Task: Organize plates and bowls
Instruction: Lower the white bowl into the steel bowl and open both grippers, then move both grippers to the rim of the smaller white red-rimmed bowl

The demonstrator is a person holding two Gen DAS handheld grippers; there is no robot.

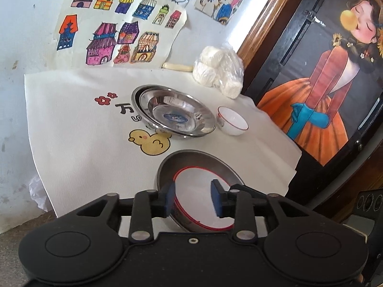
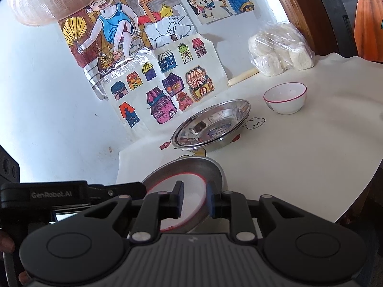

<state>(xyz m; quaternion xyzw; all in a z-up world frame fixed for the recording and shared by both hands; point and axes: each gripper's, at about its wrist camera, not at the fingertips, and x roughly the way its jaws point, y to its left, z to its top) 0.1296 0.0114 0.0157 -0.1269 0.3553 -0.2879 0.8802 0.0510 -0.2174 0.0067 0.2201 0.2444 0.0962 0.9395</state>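
We log a red-rimmed white bowl nested in a steel plate at 6 o'clock on the tabletop. Left hand-held gripper: jaws parted, straddling the bowl's rim without pressing. Right hand-held gripper: narrow, pads pinching bowl rim. Stacked steel plates at 12 o'clock; second white bowl at 1 o'clock.

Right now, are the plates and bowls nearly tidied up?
Partly. Two steel plates are already stacked. A red-rimmed bowl sits in a steel dish between the left gripper, whose jaws stand apart, and the right gripper. One white bowl still stands alone.
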